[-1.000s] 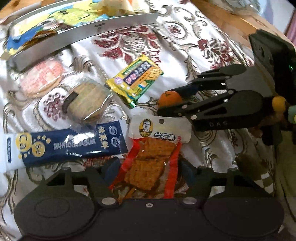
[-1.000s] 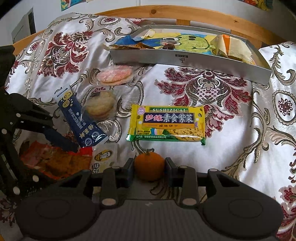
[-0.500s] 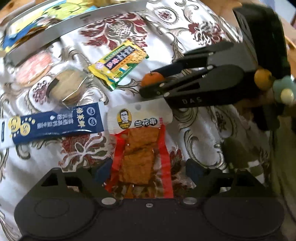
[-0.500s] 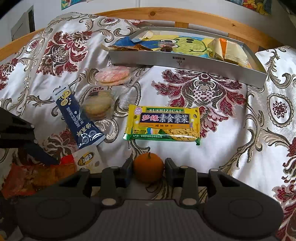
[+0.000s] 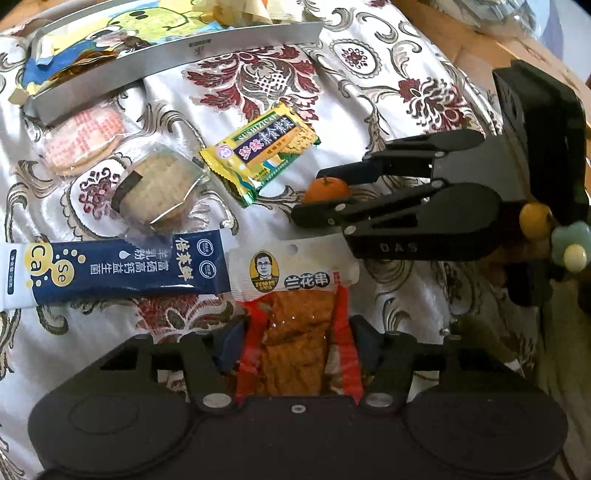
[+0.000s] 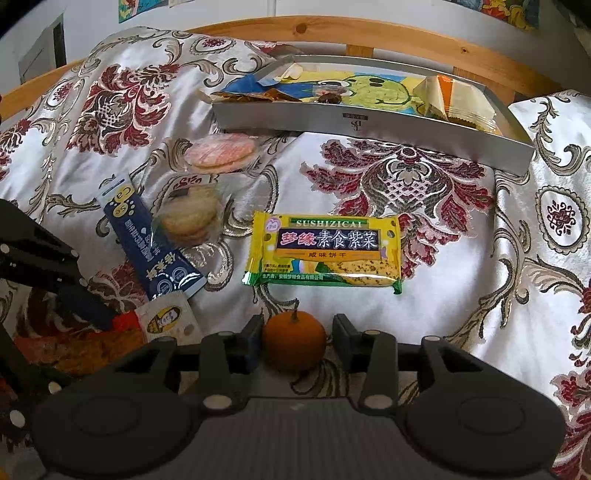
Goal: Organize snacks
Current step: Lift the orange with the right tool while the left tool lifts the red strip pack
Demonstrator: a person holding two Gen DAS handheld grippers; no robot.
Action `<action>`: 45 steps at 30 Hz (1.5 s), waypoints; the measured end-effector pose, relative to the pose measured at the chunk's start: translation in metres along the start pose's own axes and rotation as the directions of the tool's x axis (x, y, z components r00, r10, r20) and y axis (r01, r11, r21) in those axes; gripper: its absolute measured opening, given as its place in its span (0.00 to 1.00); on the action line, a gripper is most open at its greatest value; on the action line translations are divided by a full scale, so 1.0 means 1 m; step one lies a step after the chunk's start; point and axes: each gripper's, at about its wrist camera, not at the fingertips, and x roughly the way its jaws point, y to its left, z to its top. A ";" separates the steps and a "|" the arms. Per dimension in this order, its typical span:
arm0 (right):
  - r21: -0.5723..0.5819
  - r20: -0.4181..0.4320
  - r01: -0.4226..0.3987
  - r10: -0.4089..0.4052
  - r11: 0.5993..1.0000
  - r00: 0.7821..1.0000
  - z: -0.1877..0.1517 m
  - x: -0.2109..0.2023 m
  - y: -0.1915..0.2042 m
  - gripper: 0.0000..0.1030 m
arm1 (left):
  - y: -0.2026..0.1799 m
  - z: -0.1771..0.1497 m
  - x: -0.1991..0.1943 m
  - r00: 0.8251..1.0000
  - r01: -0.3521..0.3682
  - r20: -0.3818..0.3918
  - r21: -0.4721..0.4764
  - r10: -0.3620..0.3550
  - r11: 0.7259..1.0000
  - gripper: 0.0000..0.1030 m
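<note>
We are in a home, most likely a bedroom. The snacks lie on a bed covered with a shiny white bedspread [image 6: 424, 295] with red and gold flower patterns. Behind it we see a wooden bed frame [image 6: 369, 40], a white wall [image 6: 229, 11] and colourful pictures [image 6: 509, 11] stuck on it.

Both wrist views low, close over bed [image 6: 461, 295], facing silver tray [image 6: 369, 129]. Left view looks from left side. Shared: tangerine [image 5: 327, 189], yellow cracker pack [image 6: 325, 251].
</note>
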 end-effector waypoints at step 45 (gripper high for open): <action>0.005 0.098 0.074 -0.074 0.997 0.992 0.003 -0.009 -0.002 0.37 | 0.006 0.006 -0.021 0.976 -0.055 0.206 -0.070 0.068 0.996 0.43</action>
